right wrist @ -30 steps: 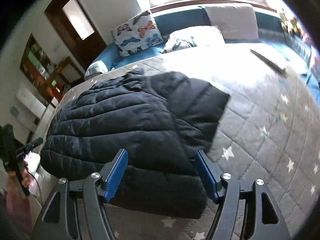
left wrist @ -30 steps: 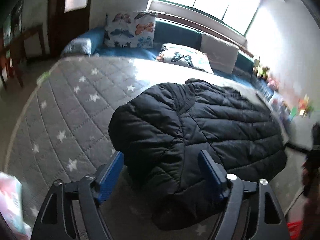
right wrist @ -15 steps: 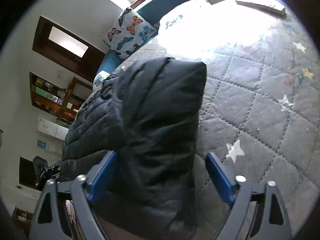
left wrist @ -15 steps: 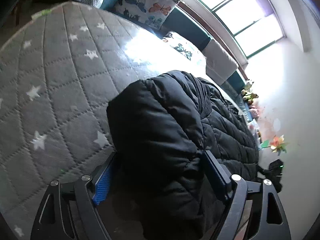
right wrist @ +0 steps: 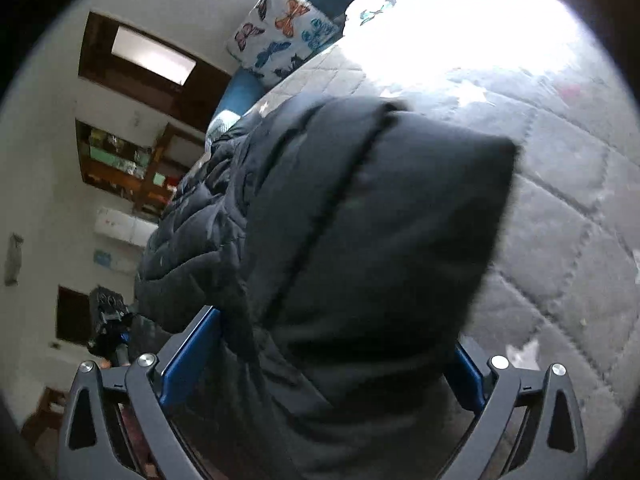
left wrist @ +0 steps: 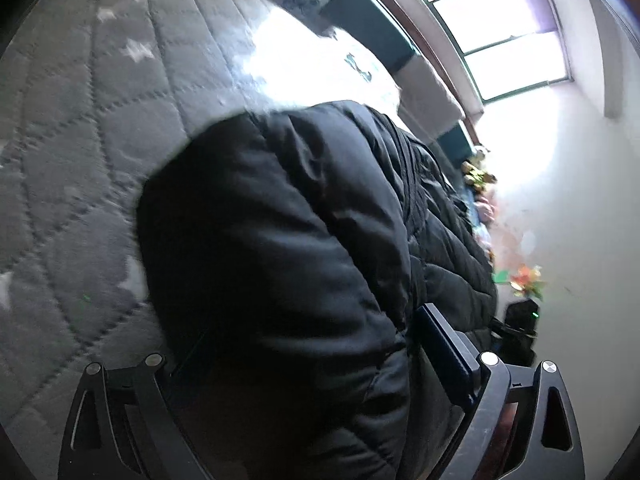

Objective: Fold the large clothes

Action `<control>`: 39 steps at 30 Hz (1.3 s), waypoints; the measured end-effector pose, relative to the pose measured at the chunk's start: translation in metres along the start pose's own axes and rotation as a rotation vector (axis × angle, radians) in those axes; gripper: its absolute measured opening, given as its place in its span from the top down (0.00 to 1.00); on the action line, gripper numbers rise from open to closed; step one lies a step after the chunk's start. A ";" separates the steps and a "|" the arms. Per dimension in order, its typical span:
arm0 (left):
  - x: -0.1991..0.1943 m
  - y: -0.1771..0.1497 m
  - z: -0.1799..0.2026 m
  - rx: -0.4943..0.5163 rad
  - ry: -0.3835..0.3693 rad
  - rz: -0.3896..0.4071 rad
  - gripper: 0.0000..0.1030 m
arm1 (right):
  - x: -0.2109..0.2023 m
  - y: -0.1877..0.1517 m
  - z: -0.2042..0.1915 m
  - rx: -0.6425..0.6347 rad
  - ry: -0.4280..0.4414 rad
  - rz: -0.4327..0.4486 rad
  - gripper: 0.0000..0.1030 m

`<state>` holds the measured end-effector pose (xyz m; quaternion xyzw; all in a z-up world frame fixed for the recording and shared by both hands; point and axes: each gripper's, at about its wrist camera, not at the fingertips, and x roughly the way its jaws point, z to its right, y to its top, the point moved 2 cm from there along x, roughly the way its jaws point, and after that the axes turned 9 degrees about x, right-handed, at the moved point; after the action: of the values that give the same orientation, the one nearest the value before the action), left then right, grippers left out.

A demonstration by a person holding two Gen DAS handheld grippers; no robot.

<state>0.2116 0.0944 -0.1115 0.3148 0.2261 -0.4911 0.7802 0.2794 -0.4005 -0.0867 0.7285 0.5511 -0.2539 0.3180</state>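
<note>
A black quilted puffer jacket lies on a grey star-patterned quilted bed cover. My left gripper has its jaws wide apart with the jacket's near left edge bulging between them; the left finger is hidden by fabric. In the right wrist view the jacket fills the middle, and my right gripper also stands wide open around its near right corner, which rises up in front of the camera. The blue pads show at both sides of the fabric.
Butterfly-print pillows and teal cushions line the far side under a bright window. Toys and flowers sit by the right wall. A doorway and wooden shelves are on the left. A camera on a stand is beside the bed.
Both grippers have moved forward and down onto the jacket's near edge, so the fabric now sits between their open jaws and fills the views. The jaws have stayed wide.
</note>
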 end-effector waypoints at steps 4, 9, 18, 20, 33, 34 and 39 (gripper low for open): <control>0.005 0.002 0.006 0.031 -0.010 -0.004 0.07 | -0.005 -0.008 0.001 -0.029 -0.009 -0.016 0.07; 0.000 0.001 0.037 0.084 0.037 0.065 0.34 | -0.024 -0.022 -0.016 -0.083 -0.019 0.059 0.45; -0.001 0.014 0.145 0.278 0.093 0.105 0.49 | -0.094 -0.040 -0.039 -0.203 -0.088 0.211 0.61; 0.011 0.021 0.170 0.301 0.070 0.097 0.49 | -0.114 -0.041 -0.035 -0.209 -0.115 0.247 0.61; 0.191 0.050 0.324 0.474 -0.007 -0.031 0.49 | -0.203 -0.039 0.085 -0.057 -0.296 0.437 0.59; 0.205 0.047 0.327 0.484 0.020 -0.050 0.49 | -0.199 -0.040 0.094 -0.042 -0.307 0.428 0.55; 0.245 0.041 0.315 0.464 0.132 -0.093 0.23 | -0.174 -0.047 0.167 0.112 -0.329 0.377 0.29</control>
<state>0.3646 -0.2697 -0.0418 0.5062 0.1721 -0.5434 0.6472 0.1849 -0.6275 -0.0820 0.7838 0.3314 -0.3354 0.4042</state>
